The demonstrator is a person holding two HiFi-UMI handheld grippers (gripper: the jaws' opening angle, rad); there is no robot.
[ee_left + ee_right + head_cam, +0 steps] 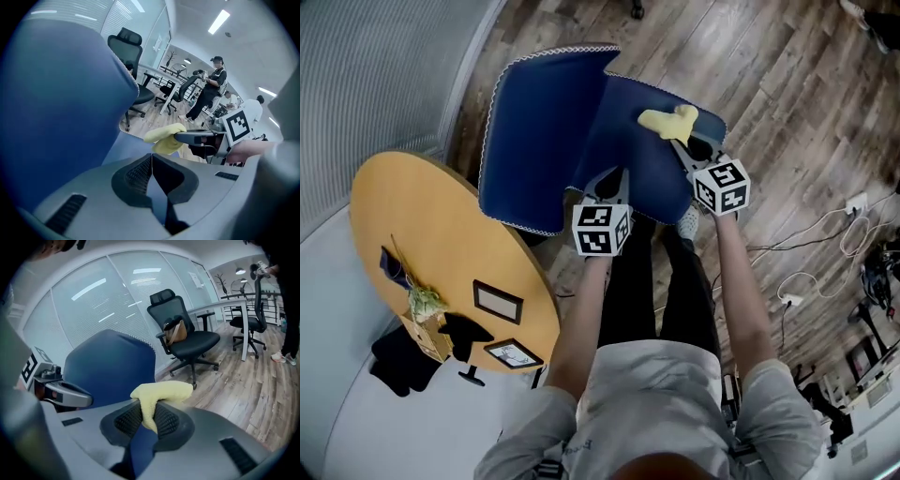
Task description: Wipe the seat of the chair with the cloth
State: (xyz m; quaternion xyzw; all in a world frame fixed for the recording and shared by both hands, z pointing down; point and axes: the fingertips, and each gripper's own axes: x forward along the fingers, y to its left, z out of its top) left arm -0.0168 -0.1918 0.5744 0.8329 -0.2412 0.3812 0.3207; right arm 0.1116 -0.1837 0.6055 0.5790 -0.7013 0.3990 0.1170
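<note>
Right gripper view shows it best: the yellow cloth (161, 392) is pinched in the jaws of the right gripper (147, 416). One fold is trapped between the ribbed pads, and the rest bunches out past the tips in a soft lump. The jaws are closed down on it with only the thickness of the fabric between them.

To my eye it is a light, limp, fluffy rag. It will flop and fold over itself and will not hold a flat face. The hold on a bunched middle looks sensible, as a loose corner would likely trail and drag. The free lump has to be pressed down flat to do any wiping.

From the head view, the cloth (668, 122) sits over the far edge of the blue seat (647, 169) of the chair (546, 141), with the right gripper (682, 145) just behind it. I cannot tell whether the fabric is touching the upholstery or hanging just above it. The seat looks padded, so it should give a little under pressure.

The left gripper (614, 178) is over the near edge of the seat, close beside the backrest (534, 112). In its own view the jaws of the left gripper (151, 159) are closed tip to tip with nothing between them. The backrest (61, 108) fills the left side there, with the cloth (164, 137) ahead. I'd guess it could steady the chair if the chair shifts. A round wooden surface (441, 244) stands just to the left.
</note>
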